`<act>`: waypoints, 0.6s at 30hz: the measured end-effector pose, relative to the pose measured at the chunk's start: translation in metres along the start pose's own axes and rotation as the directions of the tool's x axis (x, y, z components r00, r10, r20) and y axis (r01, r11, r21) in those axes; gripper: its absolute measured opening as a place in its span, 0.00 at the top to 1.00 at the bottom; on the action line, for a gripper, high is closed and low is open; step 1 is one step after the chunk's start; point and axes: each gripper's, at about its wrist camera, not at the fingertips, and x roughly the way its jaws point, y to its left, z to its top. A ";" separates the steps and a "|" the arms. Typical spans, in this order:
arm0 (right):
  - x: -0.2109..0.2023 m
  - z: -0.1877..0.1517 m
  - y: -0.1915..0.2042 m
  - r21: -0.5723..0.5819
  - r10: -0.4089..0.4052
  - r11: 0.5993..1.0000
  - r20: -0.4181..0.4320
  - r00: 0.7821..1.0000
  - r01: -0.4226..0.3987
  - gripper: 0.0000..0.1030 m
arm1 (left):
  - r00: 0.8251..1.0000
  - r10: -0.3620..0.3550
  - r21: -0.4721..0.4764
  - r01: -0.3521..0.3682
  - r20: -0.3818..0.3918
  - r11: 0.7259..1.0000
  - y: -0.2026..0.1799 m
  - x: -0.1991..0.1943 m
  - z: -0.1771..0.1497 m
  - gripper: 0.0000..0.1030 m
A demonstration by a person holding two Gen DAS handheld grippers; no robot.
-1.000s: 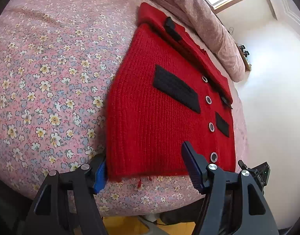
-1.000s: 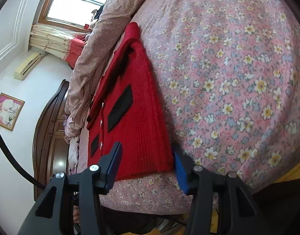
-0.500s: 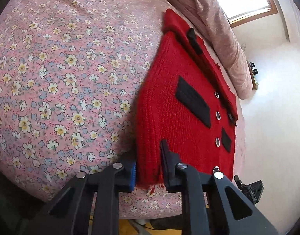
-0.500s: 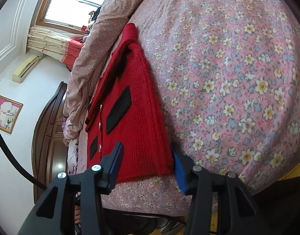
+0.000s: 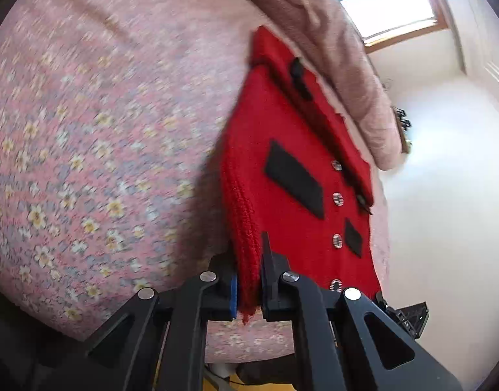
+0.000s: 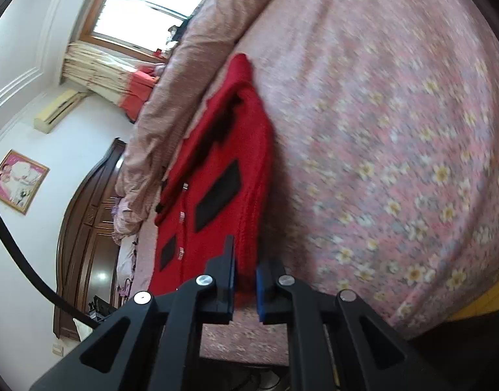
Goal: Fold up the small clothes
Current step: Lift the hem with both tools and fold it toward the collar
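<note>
A small red knit cardigan [image 5: 292,150] with black pocket patches and silver buttons lies on the floral bed. My left gripper [image 5: 249,280] is shut on its near hem corner, and that edge is lifted off the bed. The cardigan also shows in the right wrist view [image 6: 217,176]. My right gripper [image 6: 244,277] is shut on the other near hem corner, with that edge raised too.
The pink floral bedspread [image 5: 86,130] fills most of both views. A rolled pink duvet [image 5: 347,65] lies along the far side of the cardigan. A dark wooden wardrobe [image 6: 86,228] and a window [image 6: 145,9] are beyond the bed. The bed's front edge is just below the grippers.
Both grippers closed on the cardigan's hem corners, the left first. The hem now lifts off the bed, and both views are blurred by motion.
</note>
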 end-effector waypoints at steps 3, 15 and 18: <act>-0.003 0.002 0.009 -0.024 0.015 1.000 0.019 1.000 -0.015 0.91 | 1.000 -0.010 0.059 0.009 0.024 0.998 -0.012 -0.008 0.000 0.97; -0.008 0.040 0.048 -0.107 0.057 0.993 0.105 0.993 -0.046 0.91 | 0.991 -0.053 0.121 0.038 0.125 0.992 -0.035 -0.041 0.034 0.97; -0.004 0.057 0.057 -0.124 0.070 0.991 0.116 0.991 -0.055 0.91 | 0.987 -0.071 0.144 0.050 0.144 0.988 -0.045 -0.043 0.052 0.97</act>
